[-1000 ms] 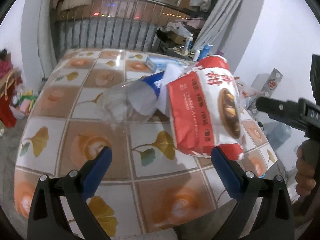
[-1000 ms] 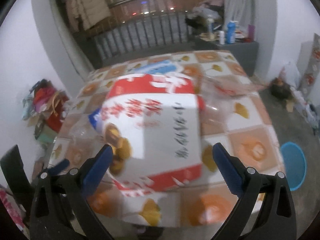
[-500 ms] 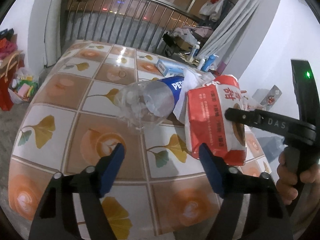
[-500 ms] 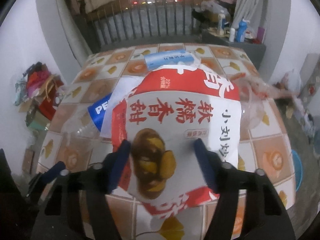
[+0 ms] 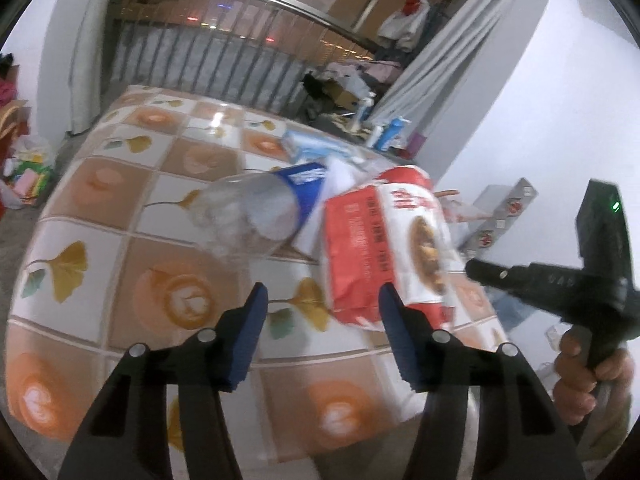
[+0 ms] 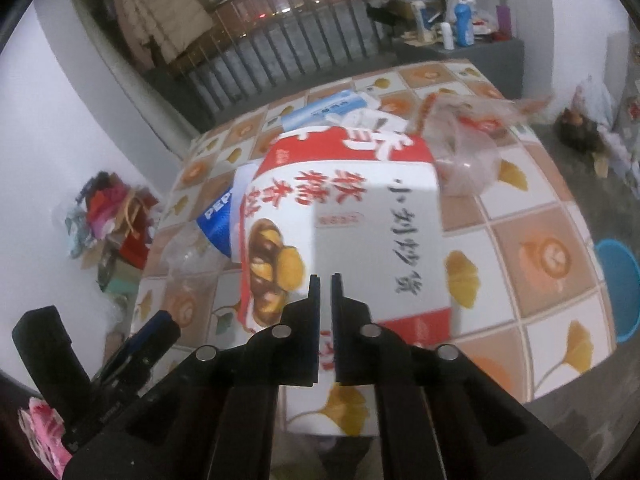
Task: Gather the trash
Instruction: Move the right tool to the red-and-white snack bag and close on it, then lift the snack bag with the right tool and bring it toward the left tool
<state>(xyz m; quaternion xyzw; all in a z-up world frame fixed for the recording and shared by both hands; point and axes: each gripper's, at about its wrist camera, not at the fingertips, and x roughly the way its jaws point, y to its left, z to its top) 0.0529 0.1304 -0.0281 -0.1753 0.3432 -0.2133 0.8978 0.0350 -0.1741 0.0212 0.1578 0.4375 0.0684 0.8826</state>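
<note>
A red-and-white snack bag (image 5: 372, 248) (image 6: 360, 216) stands on the tiled table (image 5: 176, 300). My right gripper (image 6: 325, 280) is over the bag's near face. Its jaws are closing to a thin slit and pinch the bag's white skin. In the left wrist view it reaches the bag from the right, held by a hand (image 5: 580, 368). My left gripper (image 5: 323, 292) hangs low by the bag's near left corner. Its jaws are closing, still half apart, with only tabletop between them. The right pad (image 5: 394, 320) overlaps the bag's corner. A crushed clear Pepsi bottle (image 5: 256, 216) lies left of the bag.
A blue-and-white pack (image 5: 316, 148) and white paper (image 5: 336, 176) lie behind the bag. A crumpled clear plastic bag (image 6: 468, 152) sits at its right. A blue basin (image 6: 618, 284) stands on the floor past the table's right edge, and a pile of clutter (image 6: 108, 216) on the left.
The right jaws went from wide open around the bag to almost shut on its face. The left jaws narrowed to about half, and the right gripper came closer in the left view.
</note>
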